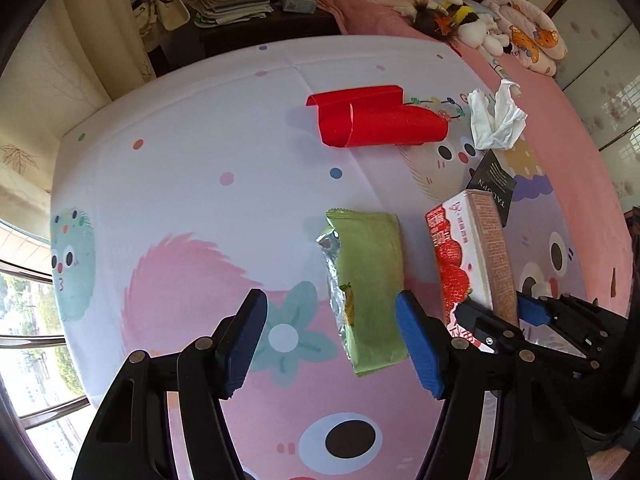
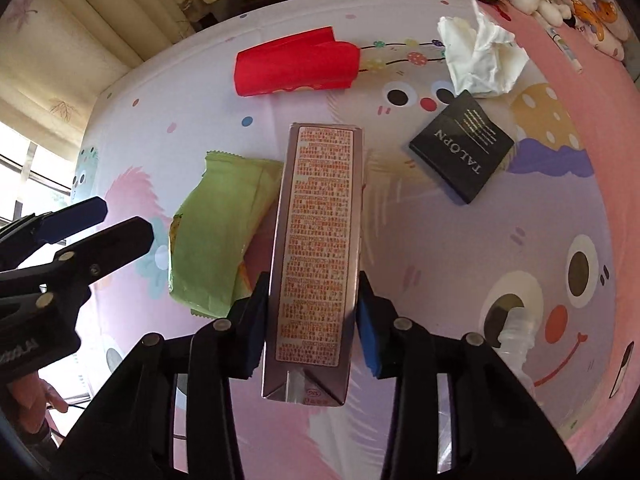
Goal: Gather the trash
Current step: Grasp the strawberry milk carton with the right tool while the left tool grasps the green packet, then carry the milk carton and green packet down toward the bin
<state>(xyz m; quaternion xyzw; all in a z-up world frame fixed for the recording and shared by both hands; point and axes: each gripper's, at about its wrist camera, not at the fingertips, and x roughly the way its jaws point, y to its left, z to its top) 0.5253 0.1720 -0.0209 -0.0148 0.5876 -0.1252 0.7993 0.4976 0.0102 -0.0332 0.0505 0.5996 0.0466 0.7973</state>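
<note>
Squarely between the right gripper's (image 2: pixel 310 332) 2 blue-padded fingers (image 2: pixel 370 346) stood a tall strawberry drink carton (image 2: pixel 316 248); both pads pressed against its side faces, so the carton was gripped low on its body, with its printed side panel facing the right wrist camera. Just beside it, to the left in that view, lay a green snack wrapper (image 2: pixel 218 232) flat on the cartoon-printed sheet (image 2: pixel 480 248) of the bed, its torn edge showing silver foil in the left wrist view. The left gripper (image 1: pixel 332 332) hung over that wrapper with its fingers (image 1: pixel 420 348) spread about halfway and holding nothing; the wrapper's lower part lay between them, and whether the right pad touched its edge could not be told. Farther up the sheet lay a curled red paper package (image 2: pixel 296 62), a crumpled white tissue (image 2: pixel 482 54) near it to the right, and a small black box (image 2: pixel 462 152) below the tissue, all well apart from both grippers. Soft toys (image 1: pixel 460 16) sat on the pink bedding beyond.
</note>
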